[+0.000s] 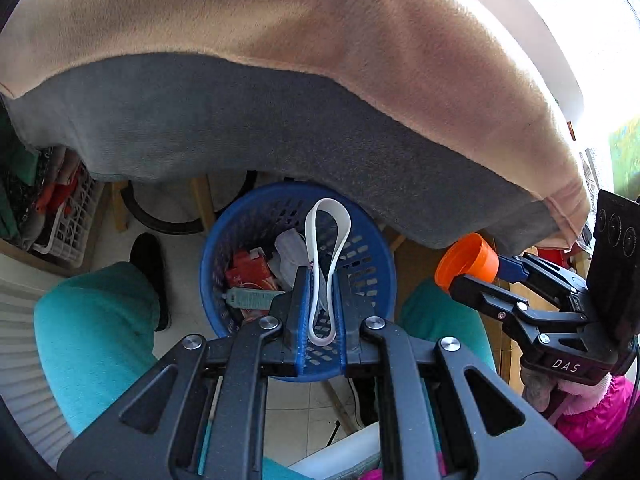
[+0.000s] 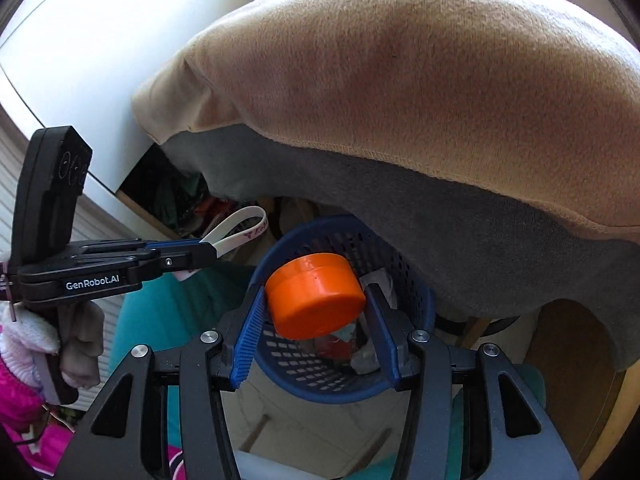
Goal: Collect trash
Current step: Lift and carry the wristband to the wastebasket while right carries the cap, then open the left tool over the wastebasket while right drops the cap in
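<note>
My left gripper [image 1: 322,276] is shut on a white band loop [image 1: 326,236] and holds it above a blue slatted basket [image 1: 372,256] that has trash inside, a red packet [image 1: 248,270] and crumpled plastic. My right gripper [image 2: 316,292] is shut on an orange cap [image 2: 316,296] and holds it above the same basket [image 2: 408,276]. The right gripper also shows at the right of the left wrist view [image 1: 480,272] with the orange cap [image 1: 466,260]. The left gripper shows at the left of the right wrist view [image 2: 212,250] with the band [image 2: 240,224].
A table draped in a tan and grey blanket [image 1: 320,80] hangs over the basket. The person's teal-clad legs [image 1: 96,336] flank the basket. A white crate [image 1: 76,220] with clothes stands at the left. A black shoe [image 1: 148,256] is on the tiled floor.
</note>
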The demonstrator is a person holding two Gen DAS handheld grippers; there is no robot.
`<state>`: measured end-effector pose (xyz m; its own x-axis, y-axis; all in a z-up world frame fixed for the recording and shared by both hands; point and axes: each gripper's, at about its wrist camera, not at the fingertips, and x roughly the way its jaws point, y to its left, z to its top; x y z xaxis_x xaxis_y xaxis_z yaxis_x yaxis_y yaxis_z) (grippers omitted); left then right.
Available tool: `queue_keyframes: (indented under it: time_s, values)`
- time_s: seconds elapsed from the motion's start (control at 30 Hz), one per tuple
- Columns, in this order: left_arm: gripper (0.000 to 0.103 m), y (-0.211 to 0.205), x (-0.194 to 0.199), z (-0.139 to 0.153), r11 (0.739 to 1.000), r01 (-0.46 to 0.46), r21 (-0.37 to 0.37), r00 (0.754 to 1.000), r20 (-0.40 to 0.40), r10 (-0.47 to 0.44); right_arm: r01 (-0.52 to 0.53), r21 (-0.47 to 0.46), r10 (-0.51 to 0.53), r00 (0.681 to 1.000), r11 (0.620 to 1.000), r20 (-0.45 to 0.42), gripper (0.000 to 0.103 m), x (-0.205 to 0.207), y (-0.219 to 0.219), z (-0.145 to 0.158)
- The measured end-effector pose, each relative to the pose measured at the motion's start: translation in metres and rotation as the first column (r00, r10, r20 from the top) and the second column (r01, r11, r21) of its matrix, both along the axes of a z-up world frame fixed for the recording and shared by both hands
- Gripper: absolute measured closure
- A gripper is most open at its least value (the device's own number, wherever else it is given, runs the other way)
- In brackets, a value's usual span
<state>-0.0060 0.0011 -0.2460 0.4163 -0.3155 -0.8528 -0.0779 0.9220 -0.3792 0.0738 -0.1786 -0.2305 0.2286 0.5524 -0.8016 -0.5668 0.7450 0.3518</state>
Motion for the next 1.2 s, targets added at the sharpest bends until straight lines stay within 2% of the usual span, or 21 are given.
queue_keyframes:
  time_s: [0.5,0.63,0.73,0.87,1.03,1.13,1.2]
  values:
    - [0.093,-0.007,0.011,-0.011,1.000,-0.015,0.022,1.000,-0.026,0.016,0.017,-0.022,-0.018,0.999,1.000,-0.032,0.054,0.006,0.010,-0.015]
    - [0.082,-0.006,0.012,-0.009,0.999,-0.022,0.033,0.999,-0.030,0.023,0.024,-0.022,-0.025,0.999,0.999,-0.045,0.054,0.008,0.005,-0.016]
    - [0.069,-0.004,0.014,-0.011,0.999,-0.033,0.042,0.999,-0.032,0.034,0.028,-0.025,-0.029,0.998,0.999,-0.055,0.053,0.009,0.005,-0.018]
    - [0.063,-0.003,0.017,-0.013,0.998,-0.037,0.049,0.999,-0.036,0.039,0.032,-0.027,-0.034,0.997,0.999,-0.067,0.047,0.010,0.005,-0.020]
    - [0.060,-0.003,0.018,-0.012,0.997,-0.038,0.063,0.999,-0.034,0.040,0.032,-0.033,-0.034,0.997,0.999,-0.076,0.047,0.009,0.006,-0.021]
    - [0.044,-0.003,0.019,-0.010,0.996,-0.043,0.074,0.999,-0.023,0.045,0.033,-0.036,-0.036,0.996,0.999,-0.079,0.047,0.009,0.008,-0.022]
    - [0.042,-0.003,0.018,-0.008,0.995,-0.047,0.084,0.999,-0.011,0.048,0.034,-0.035,-0.037,0.996,0.999,-0.080,0.047,0.009,0.008,-0.022]
